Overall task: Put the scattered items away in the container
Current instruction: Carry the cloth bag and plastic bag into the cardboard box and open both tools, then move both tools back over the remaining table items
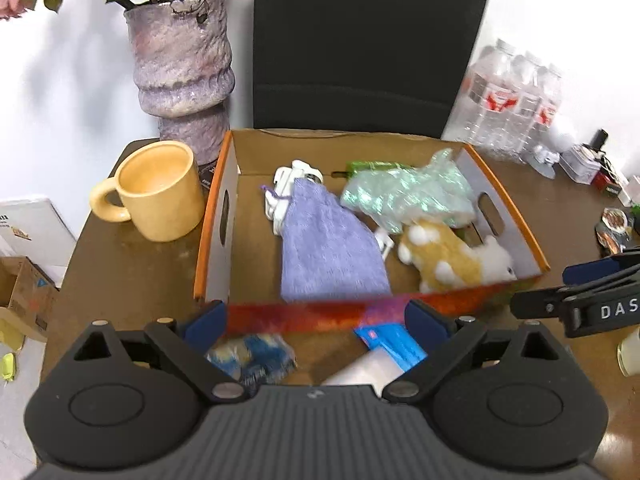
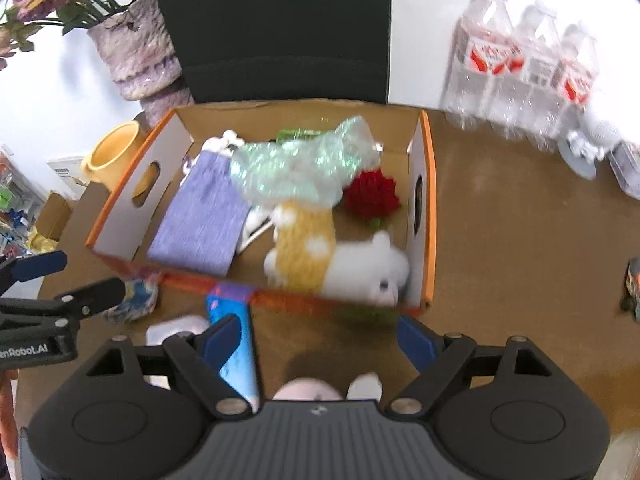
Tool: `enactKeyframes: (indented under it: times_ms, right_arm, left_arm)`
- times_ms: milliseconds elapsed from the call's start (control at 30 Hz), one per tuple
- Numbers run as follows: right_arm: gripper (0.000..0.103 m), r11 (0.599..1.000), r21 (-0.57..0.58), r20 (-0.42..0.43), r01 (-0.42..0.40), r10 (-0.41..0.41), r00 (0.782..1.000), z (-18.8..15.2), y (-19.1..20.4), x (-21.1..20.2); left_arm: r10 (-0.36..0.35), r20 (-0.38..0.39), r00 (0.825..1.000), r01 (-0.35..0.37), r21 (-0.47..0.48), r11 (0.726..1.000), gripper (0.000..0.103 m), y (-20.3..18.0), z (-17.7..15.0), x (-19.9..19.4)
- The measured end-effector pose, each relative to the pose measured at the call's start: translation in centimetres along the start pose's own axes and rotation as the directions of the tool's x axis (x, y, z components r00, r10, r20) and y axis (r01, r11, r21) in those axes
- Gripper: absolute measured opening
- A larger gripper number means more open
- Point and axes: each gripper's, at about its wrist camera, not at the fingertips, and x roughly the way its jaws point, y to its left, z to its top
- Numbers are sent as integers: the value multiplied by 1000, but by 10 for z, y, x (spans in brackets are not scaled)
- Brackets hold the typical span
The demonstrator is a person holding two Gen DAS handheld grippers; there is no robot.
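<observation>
Cardboard box [image 1: 224, 208] sits on brown worktop [image 1: 132, 280], w/ orange rim. Inside: purple cloth [image 1: 328, 248] at left-centre, green shiny wrap [image 1: 404, 196] toward the back, spotted plush toy [image 1: 452, 260] at front right, red knitted item [image 2: 372, 196] by right wall. Left hand-held gripper [image 1: 318, 320] open, nothing between pads; below it, outside box front wall, lie a blue-yellow crumpled packet [image 1: 252, 356] and a blue-white tube [image 1: 384, 356]. Right hand-held gripper [image 2: 318, 338] also open, empty, hovering at box front edge. Yellow mug [image 1: 156, 192] and purple vase [image 1: 184, 64] left of box; water bottles [image 2: 524, 64] well apart at right.
</observation>
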Motion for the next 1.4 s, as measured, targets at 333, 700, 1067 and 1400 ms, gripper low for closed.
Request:
enactKeyframes:
  times_ms: [333,700,1067,1400]
  right_arm:
    - [85,1000,-3,59,2,-2,998,-50,11,-46]
    - [86,995,40,168,-89,81,982,-121,14,-73]
    - [88,995,21,428,-93,75,901,-223,34,-103]
    - [98,998,18,513,-61,43,857,-282,31,-47]
  left_arm:
    - [14,8,1000,-14,36,999,102,-19,-33,-51]
    - [10,71,997,-15,67,998,103,-38,-83,-89]
    - [12,216,976,-36,110,993,103,-51,-157,-122]
    - [62,352,934,-59,-20,998,103,-31,-240,-90]
